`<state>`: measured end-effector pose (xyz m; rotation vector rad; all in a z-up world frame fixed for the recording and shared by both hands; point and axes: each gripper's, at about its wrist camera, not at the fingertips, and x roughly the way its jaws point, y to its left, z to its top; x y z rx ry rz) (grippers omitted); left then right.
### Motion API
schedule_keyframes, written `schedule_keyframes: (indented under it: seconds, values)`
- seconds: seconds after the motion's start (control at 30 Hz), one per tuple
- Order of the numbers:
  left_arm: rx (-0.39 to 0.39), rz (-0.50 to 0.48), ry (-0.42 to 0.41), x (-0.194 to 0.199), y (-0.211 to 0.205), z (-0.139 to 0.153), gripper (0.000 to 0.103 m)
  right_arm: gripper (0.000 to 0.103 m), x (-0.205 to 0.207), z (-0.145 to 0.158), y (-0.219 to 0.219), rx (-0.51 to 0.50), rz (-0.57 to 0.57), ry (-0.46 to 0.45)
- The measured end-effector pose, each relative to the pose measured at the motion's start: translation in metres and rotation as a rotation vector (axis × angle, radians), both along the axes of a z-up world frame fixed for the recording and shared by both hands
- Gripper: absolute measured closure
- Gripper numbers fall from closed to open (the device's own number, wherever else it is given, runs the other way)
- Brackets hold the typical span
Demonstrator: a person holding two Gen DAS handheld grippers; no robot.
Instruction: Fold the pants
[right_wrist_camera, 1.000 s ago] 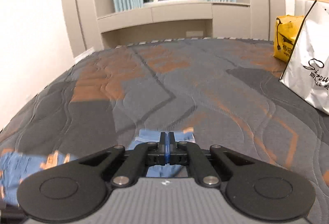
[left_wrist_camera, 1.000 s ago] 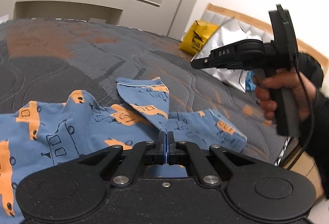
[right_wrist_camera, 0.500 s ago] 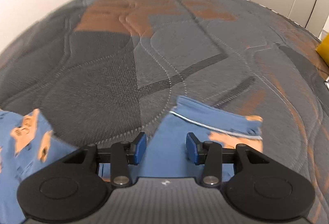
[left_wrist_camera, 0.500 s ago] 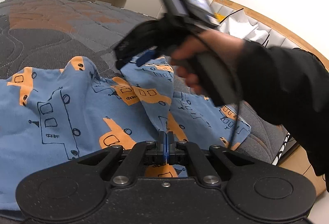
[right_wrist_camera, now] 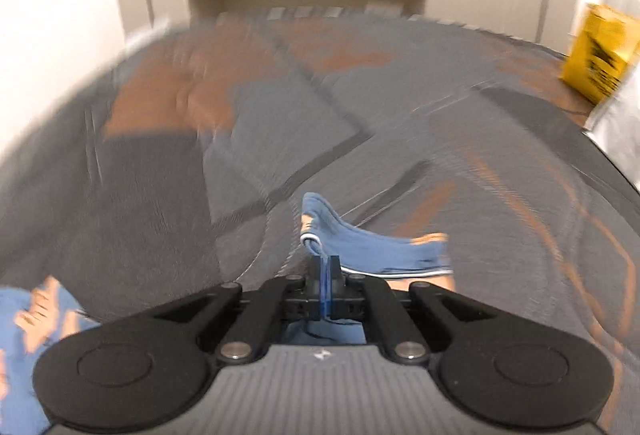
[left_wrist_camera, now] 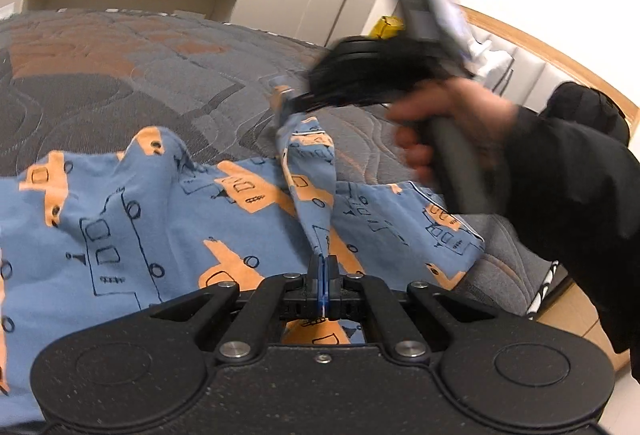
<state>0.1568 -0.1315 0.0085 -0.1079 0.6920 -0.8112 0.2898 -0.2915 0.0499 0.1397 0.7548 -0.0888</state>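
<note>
Pants (left_wrist_camera: 168,219) pinched in both tools (left_wrist_camera: 322,267), left and right (right_wrist_camera: 325,267).

Blue pants (left_wrist_camera: 132,219) with orange vehicle prints on a grey-and-orange quilted mattress (left_wrist_camera: 120,75).

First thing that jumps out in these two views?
The blue cotton pants with orange truck prints, spread over the grey-and-orange quilted mattress. Both black two-finger grippers pinch them: the left gripper at the near fabric, the right gripper on a white-piped hem lifted off the bed. A yellow bag sits far right.
</note>
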Motion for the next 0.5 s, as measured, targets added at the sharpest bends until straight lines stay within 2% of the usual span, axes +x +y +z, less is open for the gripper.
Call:
schedule_keyframes:
  seconds: [0.17, 0.27, 0.37, 0.5]
  values:
    - [0.068, -0.062, -0.055, -0.01, -0.004, 0.01, 0.103, 0.103, -0.09, 0.03, -0.05, 0.093, -0.072, -0.154]
    - [0.117, -0.107, -0.083, -0.017, -0.01, 0.012, 0.103, 0.103, -0.144, 0.034, -0.085, 0.151, -0.126, -0.213]
    - [0.175, -0.145, -0.096, -0.022, -0.015, 0.008, 0.103, 0.103, -0.194, 0.017, -0.109, 0.226, -0.175, -0.214]
    - [0.253, -0.177, -0.095, -0.026, -0.024, -0.006, 0.103, 0.103, -0.236, -0.028, -0.128, 0.312, -0.243, -0.182]
